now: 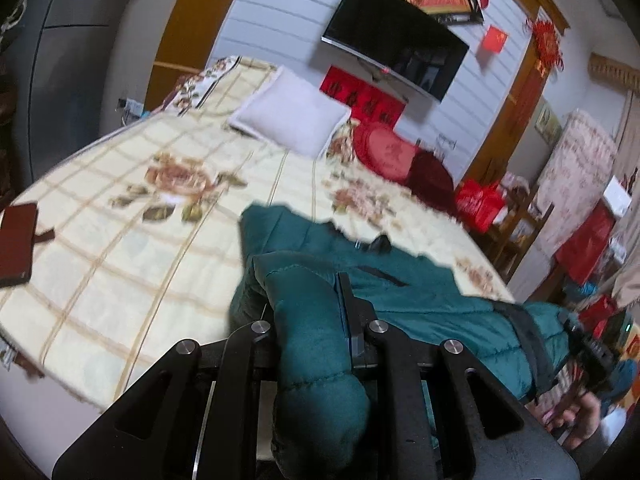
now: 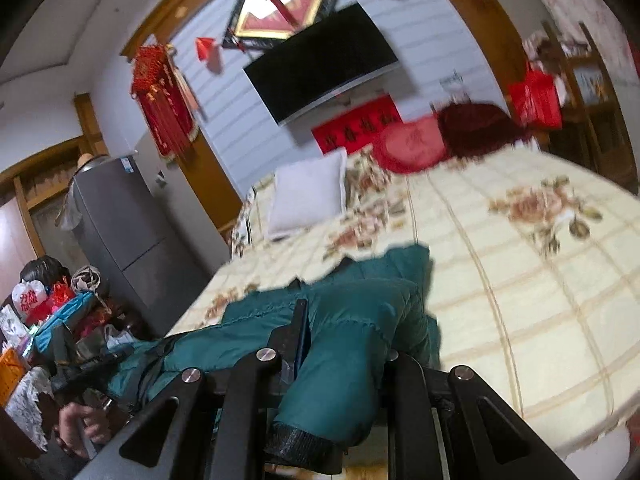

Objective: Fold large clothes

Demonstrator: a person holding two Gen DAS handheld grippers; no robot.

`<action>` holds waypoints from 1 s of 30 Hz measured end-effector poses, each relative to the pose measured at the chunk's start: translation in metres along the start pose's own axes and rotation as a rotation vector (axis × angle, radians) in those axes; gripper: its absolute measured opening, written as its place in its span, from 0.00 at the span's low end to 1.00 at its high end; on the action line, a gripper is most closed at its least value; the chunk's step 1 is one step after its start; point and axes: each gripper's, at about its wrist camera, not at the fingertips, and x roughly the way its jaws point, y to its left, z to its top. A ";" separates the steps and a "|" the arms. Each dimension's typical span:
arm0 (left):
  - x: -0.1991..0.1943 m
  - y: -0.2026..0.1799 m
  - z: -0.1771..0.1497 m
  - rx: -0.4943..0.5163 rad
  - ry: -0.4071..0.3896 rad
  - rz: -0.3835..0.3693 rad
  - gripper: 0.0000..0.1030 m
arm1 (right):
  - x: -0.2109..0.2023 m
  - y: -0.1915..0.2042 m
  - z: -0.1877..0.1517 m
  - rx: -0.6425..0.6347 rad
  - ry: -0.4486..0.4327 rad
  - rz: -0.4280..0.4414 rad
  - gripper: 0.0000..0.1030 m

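The bed [image 1: 120, 248] fills my view; the teal jacket [image 1: 420, 292] lies lower centre, stretching between both tongs. My left tongs [image 1: 312, 320] are clenched on one sleeve, my right tongs [image 2: 340, 344] on the other, equally near.

I see the teal quilted padded jacket [image 1: 420, 292] lying on the cream floral-print bedspread [image 1: 120, 248], the white square pillow [image 1: 292, 116] beyond it, below the black wall-mounted television [image 1: 394, 54].

A teal quilted puffer jacket [image 1: 420, 296] is lying stretched across the near edge of the floral bedspread [image 1: 120, 240], its padded sleeves bunching up, one ending in a dark ribbed cuff.
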 end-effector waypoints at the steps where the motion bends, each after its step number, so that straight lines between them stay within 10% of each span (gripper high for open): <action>1: 0.005 -0.002 0.010 0.000 -0.009 0.000 0.14 | 0.003 0.001 0.005 0.001 -0.008 0.000 0.14; 15: 0.154 0.024 0.079 -0.134 0.115 0.078 0.14 | 0.134 -0.027 0.055 0.091 0.050 -0.070 0.14; 30: 0.285 0.032 0.074 0.057 0.233 0.273 0.17 | 0.262 -0.078 0.059 0.082 0.217 -0.250 0.14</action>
